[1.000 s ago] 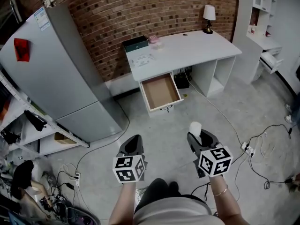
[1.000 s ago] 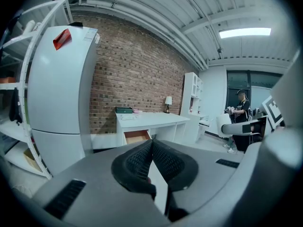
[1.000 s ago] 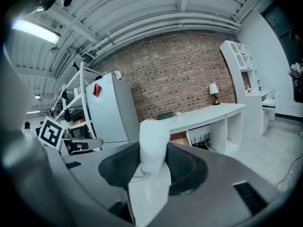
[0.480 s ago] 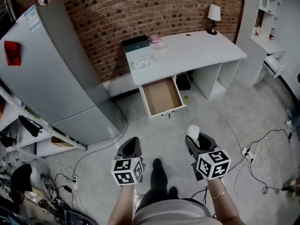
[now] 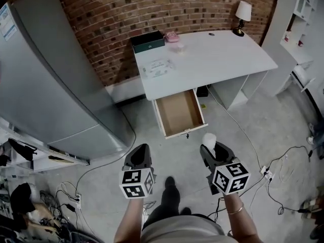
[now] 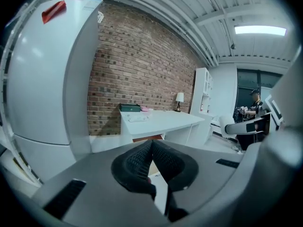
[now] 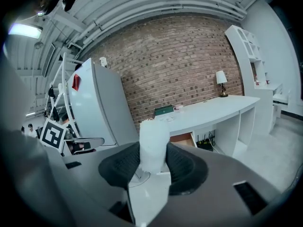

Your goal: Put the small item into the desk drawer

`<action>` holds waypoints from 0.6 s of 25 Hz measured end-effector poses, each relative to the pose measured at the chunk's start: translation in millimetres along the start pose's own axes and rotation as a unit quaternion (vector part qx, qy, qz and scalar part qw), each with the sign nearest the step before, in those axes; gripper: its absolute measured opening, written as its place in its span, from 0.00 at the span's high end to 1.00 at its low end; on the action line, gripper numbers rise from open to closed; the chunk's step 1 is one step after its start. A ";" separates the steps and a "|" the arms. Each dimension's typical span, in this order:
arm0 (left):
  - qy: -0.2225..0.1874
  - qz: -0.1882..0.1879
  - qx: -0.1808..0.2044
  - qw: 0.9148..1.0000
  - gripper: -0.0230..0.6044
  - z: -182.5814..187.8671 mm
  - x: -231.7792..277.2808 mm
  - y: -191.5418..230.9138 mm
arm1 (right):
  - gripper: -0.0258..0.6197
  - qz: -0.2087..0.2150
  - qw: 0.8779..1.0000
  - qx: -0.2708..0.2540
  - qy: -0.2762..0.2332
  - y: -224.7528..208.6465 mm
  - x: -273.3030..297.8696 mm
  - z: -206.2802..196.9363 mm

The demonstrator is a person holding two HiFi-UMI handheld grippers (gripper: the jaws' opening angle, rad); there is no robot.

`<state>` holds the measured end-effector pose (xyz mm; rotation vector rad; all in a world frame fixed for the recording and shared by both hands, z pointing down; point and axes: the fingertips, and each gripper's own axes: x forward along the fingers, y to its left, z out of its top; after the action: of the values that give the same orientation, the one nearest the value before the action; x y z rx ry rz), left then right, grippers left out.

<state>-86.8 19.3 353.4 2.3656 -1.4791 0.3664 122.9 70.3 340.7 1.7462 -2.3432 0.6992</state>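
Small item (image 5: 209,138): one, white, cylinder-like, clamped upright in the right gripper (image 5: 213,148), well short of the desk (image 5: 217,59).

Head view: two grippers, one desk, one drawer (image 5: 178,113), one fridge (image 5: 45,75). Left gripper (image 5: 140,153) has its jaws together and carries nothing. Drawer is pulled out from under the desk's left end, toward the person; only its bare brown bottom shows. Desk top holds one green box (image 5: 148,41), one pink thing (image 5: 173,36), one flat packet (image 5: 158,67) and one lamp (image 5: 243,14) at the far right corner. Floor (image 5: 172,146) between grippers and drawer front is open concrete. Cables (image 5: 273,171) run along the right side. Fridge stands left of the drawer with a gap between.

Left gripper view: left gripper (image 6: 150,145) pads meet at the tips, nothing between them. Desk (image 6: 161,119) ahead, fridge (image 6: 47,79) close on the left, one person (image 6: 255,108) far right.

Right gripper view: both pads of the right gripper (image 7: 154,157) press on the small item (image 7: 152,143), which sticks up above them. Open drawer (image 7: 182,138) shows under the desk (image 7: 213,110), just right of the item's outline.
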 end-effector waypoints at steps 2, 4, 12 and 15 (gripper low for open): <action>0.006 -0.004 0.002 1.000 0.93 9.5 22.9 14.2 | 0.69 -0.004 1.000 0.001 0.005 -3.3 26.2 10.9; 0.010 -0.007 0.001 1.000 0.93 18.2 43.8 28.1 | 0.69 -0.007 1.000 0.003 0.009 -6.4 51.1 20.0; 0.022 -0.019 -0.005 1.000 0.93 35.2 100.0 68.1 | 0.69 -0.019 0.999 0.010 0.025 -13.5 121.4 36.5; 0.024 -0.022 -0.008 0.999 0.93 36.8 113.8 74.6 | 0.69 -0.021 0.999 0.011 0.032 -16.5 136.8 37.0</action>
<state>-103.7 -119.1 373.5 2.3545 -1.4018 0.3966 100.8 -68.7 364.0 1.7498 -2.2600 0.7659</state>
